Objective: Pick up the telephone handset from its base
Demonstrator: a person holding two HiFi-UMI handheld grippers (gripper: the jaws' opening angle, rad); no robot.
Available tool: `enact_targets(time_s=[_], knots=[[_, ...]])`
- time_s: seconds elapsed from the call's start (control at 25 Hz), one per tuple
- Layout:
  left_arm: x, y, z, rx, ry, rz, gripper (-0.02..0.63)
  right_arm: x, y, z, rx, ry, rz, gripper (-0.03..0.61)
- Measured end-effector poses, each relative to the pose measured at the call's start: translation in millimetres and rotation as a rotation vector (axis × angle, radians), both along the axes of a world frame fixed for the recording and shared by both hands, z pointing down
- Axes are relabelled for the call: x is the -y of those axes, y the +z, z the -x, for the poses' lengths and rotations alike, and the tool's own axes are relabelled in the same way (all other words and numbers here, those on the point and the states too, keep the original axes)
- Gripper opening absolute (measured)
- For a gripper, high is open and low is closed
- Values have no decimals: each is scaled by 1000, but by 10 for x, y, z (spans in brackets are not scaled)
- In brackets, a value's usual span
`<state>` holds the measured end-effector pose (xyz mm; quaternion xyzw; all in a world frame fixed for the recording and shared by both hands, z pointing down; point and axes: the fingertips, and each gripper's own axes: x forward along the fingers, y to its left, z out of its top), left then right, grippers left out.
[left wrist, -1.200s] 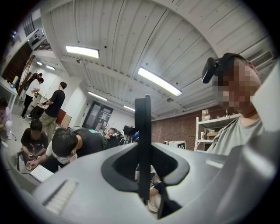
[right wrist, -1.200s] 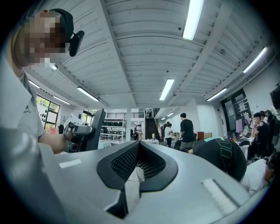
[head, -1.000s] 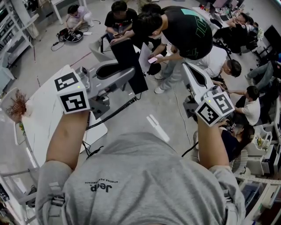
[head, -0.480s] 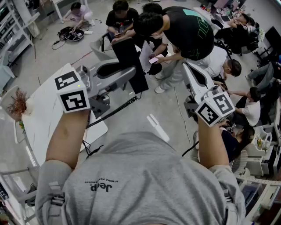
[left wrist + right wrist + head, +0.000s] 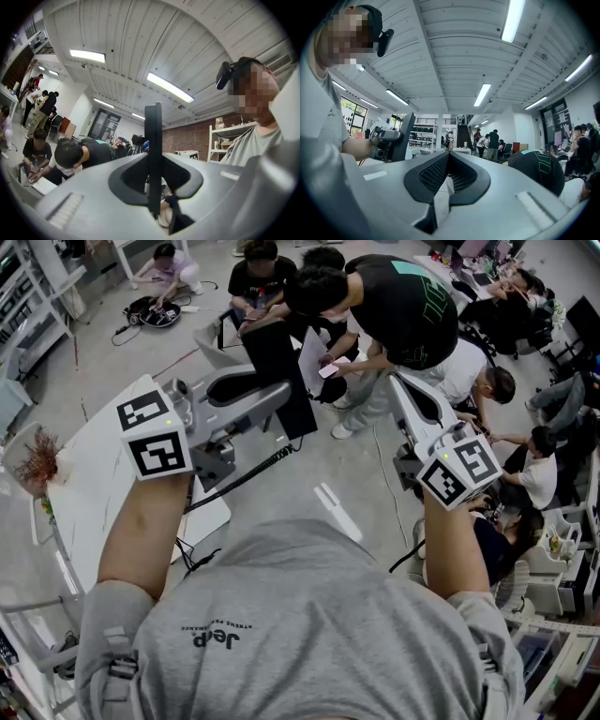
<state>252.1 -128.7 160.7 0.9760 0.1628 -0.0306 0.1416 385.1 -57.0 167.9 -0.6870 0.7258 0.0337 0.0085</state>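
Clamping the black handset [image 5: 153, 131] in the left tongs [image 5: 267, 401], with its coiled cord [image 5: 239, 479] trailing toward the white desk [image 5: 94, 484]; holding the right tongs [image 5: 448, 157] pinched together, empty, well apart.

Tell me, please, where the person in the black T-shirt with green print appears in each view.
Head view: the person in the black T-shirt bends forward at the top, right of centre.
Left gripper view: lower left, head bowed.
Right gripper view: lower right, only the back showing.
Shared landmark: the wearer's grey shirt, at the bottom, right edge and left edge in turn.
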Motion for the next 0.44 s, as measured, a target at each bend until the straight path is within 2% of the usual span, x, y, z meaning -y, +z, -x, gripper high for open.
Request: enact_targets(time_s=[0.44], knots=[[-4, -15, -9, 3, 2, 1, 138, 9, -4, 0, -7, -11, 3, 3]])
